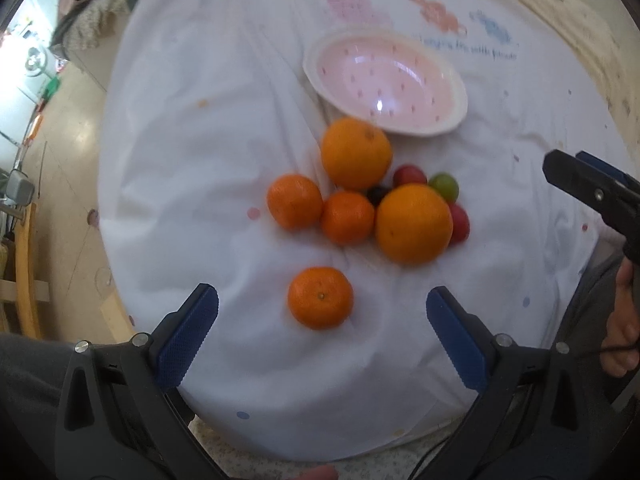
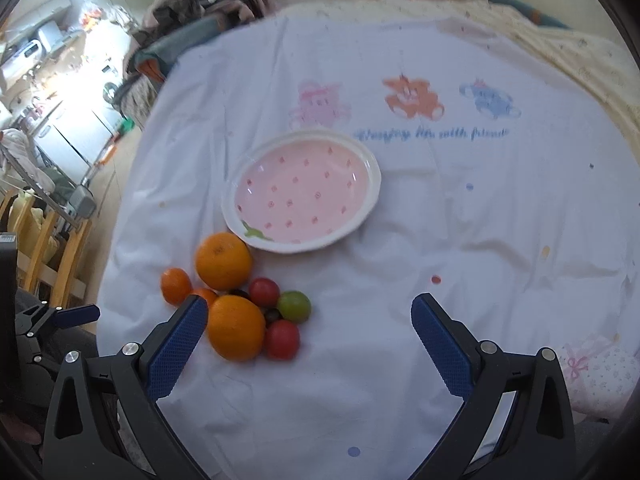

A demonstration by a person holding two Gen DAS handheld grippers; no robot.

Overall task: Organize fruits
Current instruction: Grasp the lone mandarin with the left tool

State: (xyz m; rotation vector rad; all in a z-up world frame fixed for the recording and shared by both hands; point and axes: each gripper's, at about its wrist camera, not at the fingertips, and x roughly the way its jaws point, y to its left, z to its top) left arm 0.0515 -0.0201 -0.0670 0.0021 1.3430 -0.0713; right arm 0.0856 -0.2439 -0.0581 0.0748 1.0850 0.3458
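Note:
A pink strawberry-patterned bowl sits empty on the white cloth. Just in front of it lies a cluster of fruit: two large oranges, two small mandarins, and small red, green and dark tomatoes. One mandarin lies apart, right between the blue pads of my open left gripper. My right gripper is open too, empty, to the right of the cluster; one large orange lies beside its left finger.
The white cloth with cartoon bears covers a round table. A cream blanket lies at the far right. Wooden chairs and household clutter stand off the left edge. A hand holds the right gripper.

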